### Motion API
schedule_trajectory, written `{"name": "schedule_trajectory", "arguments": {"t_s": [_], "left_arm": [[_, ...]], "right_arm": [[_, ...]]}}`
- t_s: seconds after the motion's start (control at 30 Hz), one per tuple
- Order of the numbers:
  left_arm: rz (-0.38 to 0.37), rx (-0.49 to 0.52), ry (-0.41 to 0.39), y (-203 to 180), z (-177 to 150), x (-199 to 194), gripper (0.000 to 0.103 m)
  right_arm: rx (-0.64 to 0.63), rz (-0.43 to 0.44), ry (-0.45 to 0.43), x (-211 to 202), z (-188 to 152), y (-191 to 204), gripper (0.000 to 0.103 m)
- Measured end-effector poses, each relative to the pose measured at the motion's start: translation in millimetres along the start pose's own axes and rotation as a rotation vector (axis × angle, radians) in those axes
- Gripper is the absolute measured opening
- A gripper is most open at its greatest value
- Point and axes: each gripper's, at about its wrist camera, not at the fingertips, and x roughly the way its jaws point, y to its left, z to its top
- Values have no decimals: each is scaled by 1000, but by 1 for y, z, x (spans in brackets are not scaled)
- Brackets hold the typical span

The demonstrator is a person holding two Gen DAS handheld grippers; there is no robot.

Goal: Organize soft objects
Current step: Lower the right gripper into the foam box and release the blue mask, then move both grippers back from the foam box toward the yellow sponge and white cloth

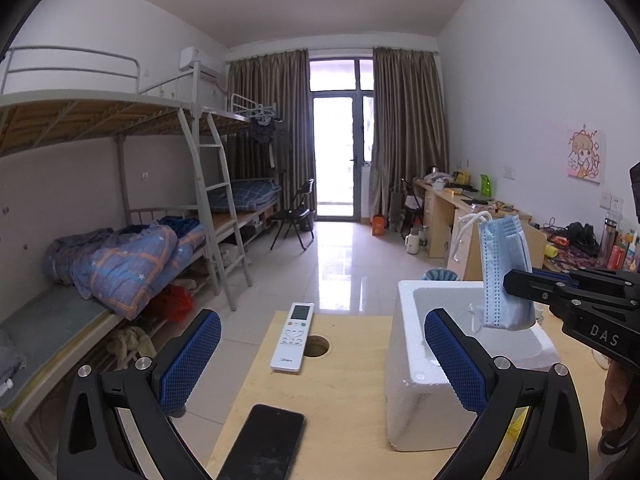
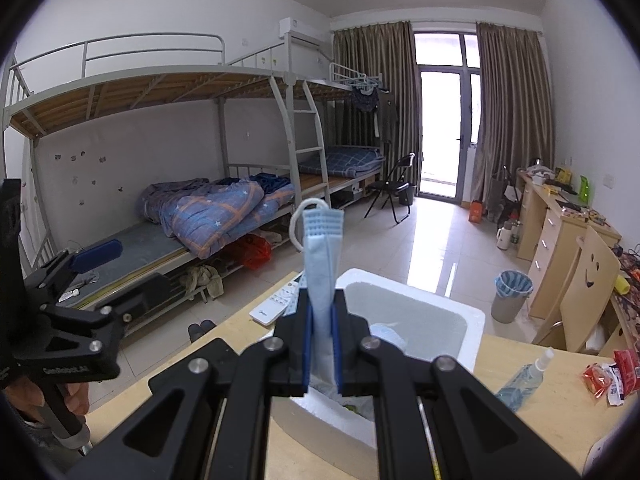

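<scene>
My right gripper [image 2: 321,344] is shut on a folded blue face mask [image 2: 322,264] with white ear loops and holds it upright over the white foam box [image 2: 474,322]. In the left wrist view the mask [image 1: 502,272] hangs from the right gripper [image 1: 516,280] above the box [image 1: 404,364]. My left gripper [image 1: 322,364] is open and empty above the wooden table [image 1: 344,392], left of the box. Something pale lies inside the box [image 2: 386,334].
A white remote [image 1: 293,336] and a black phone [image 1: 262,444] lie on the table by a round hole [image 1: 318,346]. A spray bottle [image 2: 522,378] and red snack packets [image 2: 610,372] lie right of the box. Bunk beds stand left, desks right.
</scene>
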Motion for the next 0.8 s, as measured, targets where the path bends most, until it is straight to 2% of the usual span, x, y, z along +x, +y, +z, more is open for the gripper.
{"name": "schedule_trajectory", "arguments": {"t_s": [0.43, 0.47, 0.5, 0.57, 0.67, 0.8], "left_arm": [[-4, -8, -6, 7, 0, 3, 102], [-2, -9, -7, 6, -1, 2, 102], [-1, -10, -8, 6, 0, 2, 102], [1, -11, -12, 6, -1, 2, 102], [3, -9, -13, 5, -2, 1, 102], [-7, -8, -10, 5, -3, -1, 102]], "right_arm": [[18, -35, 35, 12, 1, -2, 13], [25, -37, 40, 13, 1, -4, 24], [32, -44, 44, 14, 2, -4, 44], [46, -52, 39, 14, 2, -6, 68], [53, -69, 28, 11, 2, -7, 73], [55, -56, 30, 7, 3, -8, 73]]}}
